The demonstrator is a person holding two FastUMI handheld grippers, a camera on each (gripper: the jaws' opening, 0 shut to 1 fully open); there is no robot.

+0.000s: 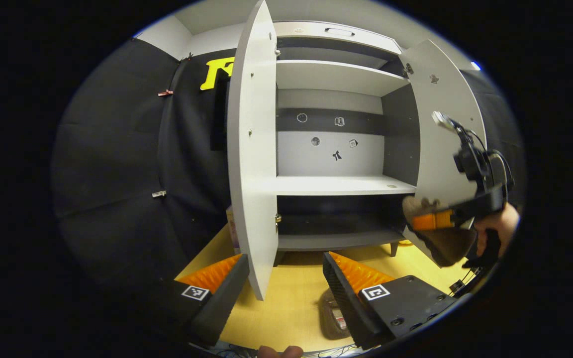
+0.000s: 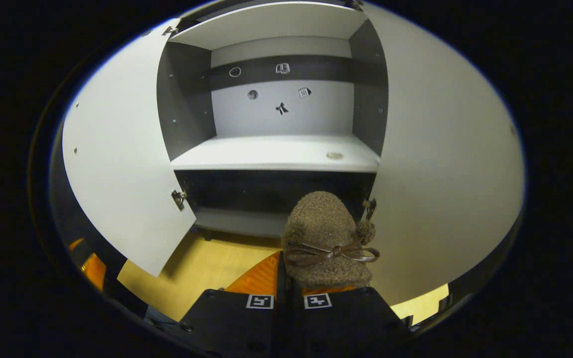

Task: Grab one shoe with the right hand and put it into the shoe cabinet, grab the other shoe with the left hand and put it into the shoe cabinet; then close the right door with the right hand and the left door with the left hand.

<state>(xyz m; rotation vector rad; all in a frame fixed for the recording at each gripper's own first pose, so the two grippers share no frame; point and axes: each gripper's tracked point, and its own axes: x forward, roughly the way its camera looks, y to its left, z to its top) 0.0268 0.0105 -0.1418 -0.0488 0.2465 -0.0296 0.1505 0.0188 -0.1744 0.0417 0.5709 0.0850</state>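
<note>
A fuzzy brown shoe [image 2: 324,233] with a ribbon bow hangs in front of the open shoe cabinet [image 2: 276,154], level with its dark lower compartment. My right gripper [image 2: 289,278] is shut on the shoe's edge. In the left gripper view this shoe [image 1: 448,243] and the right gripper [image 1: 430,220], with a hand behind it, sit at the far right, before the right door [image 1: 440,124]. My left gripper [image 1: 286,283] stands open above the wooden floor. The other shoe [image 1: 334,313] lies on the floor below, partly hidden by one finger [image 1: 351,293].
Both doors stand wide open; the left door [image 1: 251,164] juts out edge-on close to my left gripper. The white middle shelf [image 1: 336,185] and the upper shelf [image 1: 331,74] are bare. Black cloth wall [image 1: 117,164] runs on the left.
</note>
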